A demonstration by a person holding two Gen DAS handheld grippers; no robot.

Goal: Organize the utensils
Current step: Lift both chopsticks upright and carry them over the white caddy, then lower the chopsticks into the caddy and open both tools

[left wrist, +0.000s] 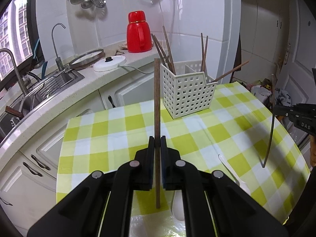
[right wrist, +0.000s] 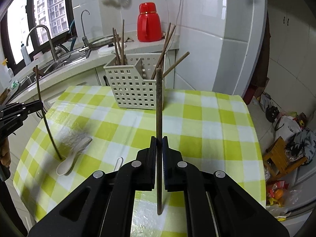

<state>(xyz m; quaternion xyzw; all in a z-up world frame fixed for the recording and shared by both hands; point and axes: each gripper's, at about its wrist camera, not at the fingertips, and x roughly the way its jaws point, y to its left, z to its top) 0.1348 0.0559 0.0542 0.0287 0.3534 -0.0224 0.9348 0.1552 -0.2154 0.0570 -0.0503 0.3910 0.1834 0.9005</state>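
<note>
So both claws were busy here: the left claw (left wrist: 157, 138) was pinched tight on a brown chopstick (left wrist: 157, 118), and the right claw (right wrist: 159, 138) was clamped the same way on its own chopstick (right wrist: 159, 118). In each wrist view the stick stood nearly straight up through the pads, long axis running 12 to 6, with a short tail hanging below toward the checkered desk (right wrist: 217, 118). The bit that mattered was the white perforated caddy (left wrist: 189, 96). From the left claw it sat up at roughly 1 o'clock, a fair way off across the cloth; from the right claw it sat at about 11 o'clock, also well apart. So the caddy was pretty much between the two and ahead of both, and I honestly couldn't call which hand was nearer. Its near compartment looked empty in both views, while other chopsticks leaned out of the back ones. My guess was each stick needed carrying forward over the rim and then dropping in tail first, since they were already upright. Two white spoons (right wrist: 73, 156) lay on the cloth down near the left claw, around 8 o'clock in the right wrist view, not yet dealt with.
</note>
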